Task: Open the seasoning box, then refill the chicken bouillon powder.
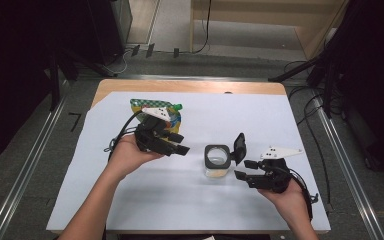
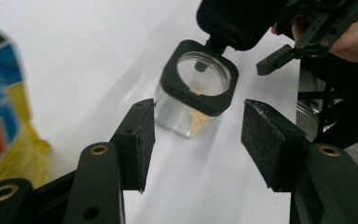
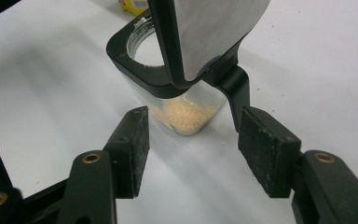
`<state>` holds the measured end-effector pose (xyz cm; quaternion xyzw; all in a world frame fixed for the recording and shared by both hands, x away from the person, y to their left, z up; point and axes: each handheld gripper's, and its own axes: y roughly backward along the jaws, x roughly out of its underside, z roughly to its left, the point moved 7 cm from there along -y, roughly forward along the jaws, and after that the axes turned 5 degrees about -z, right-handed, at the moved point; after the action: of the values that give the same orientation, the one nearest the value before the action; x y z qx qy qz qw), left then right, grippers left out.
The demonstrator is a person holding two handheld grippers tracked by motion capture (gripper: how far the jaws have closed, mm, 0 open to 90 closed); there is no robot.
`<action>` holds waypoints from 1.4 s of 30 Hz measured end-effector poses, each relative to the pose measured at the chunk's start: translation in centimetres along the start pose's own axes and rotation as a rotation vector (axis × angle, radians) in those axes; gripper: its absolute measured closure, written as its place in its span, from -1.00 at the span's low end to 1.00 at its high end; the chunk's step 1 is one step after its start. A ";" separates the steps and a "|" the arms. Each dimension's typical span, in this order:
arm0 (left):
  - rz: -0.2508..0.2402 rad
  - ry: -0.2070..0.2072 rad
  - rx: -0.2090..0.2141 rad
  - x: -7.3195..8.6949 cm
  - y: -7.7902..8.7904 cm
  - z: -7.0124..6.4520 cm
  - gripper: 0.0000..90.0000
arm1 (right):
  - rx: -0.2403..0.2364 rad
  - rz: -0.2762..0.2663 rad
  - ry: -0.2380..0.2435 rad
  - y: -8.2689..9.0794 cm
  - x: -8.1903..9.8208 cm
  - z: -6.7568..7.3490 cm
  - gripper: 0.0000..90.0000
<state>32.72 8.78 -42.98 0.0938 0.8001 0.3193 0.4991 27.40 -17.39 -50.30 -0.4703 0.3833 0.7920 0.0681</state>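
Paper (image 1: 130, 190) covers my table, and the bright pouch (image 1: 147, 106) lies at its far left, behind my left claw (image 1: 179, 143). Centre stage stands the jar (image 1: 217, 159), hinged lid (image 1: 239, 148) already flipped up, a few grains (image 3: 182, 114) inside. Both claws, the right (image 1: 243, 169) too, are spread and hold nothing. Filling seems mostly undone.

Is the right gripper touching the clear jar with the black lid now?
Apart. In the right gripper view, the right gripper has open jaws, and white table surface shows between its pads and the jar.
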 end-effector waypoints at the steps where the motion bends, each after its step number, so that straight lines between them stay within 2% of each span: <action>1: -0.004 0.000 -0.005 0.0 0.3 0.2 0.01 | -0.003 -0.001 0.002 0.0 0.0 0.0 0.01; 5: -0.023 0.022 -0.018 0.2 1.5 1.0 0.01 | -0.010 0.002 0.018 -0.2 -0.1 0.4 0.03; 13: -0.031 0.042 -0.055 0.7 2.9 2.4 0.01 | -0.010 0.026 0.047 -0.7 0.1 0.7 0.04; 24: -0.026 0.068 -0.127 1.7 4.7 4.2 0.01 | -0.019 0.033 0.052 -0.9 0.1 0.8 0.03; 31: -0.056 0.104 -0.153 2.2 6.3 5.4 0.01 | -0.022 0.041 0.054 -1.0 0.2 0.9 0.03; 34: -0.052 0.116 -0.183 2.7 7.0 6.1 0.01 | -0.027 0.045 0.058 -1.1 0.2 1.1 0.03; 42: -0.068 0.149 -0.228 3.7 8.6 7.8 0.01 | -0.044 0.047 0.069 -1.4 0.1 1.6 0.03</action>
<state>36.18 20.41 -42.83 -0.0146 0.7961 0.3974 0.4562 26.87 -15.35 -50.70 -0.4896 0.3788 0.7849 0.0258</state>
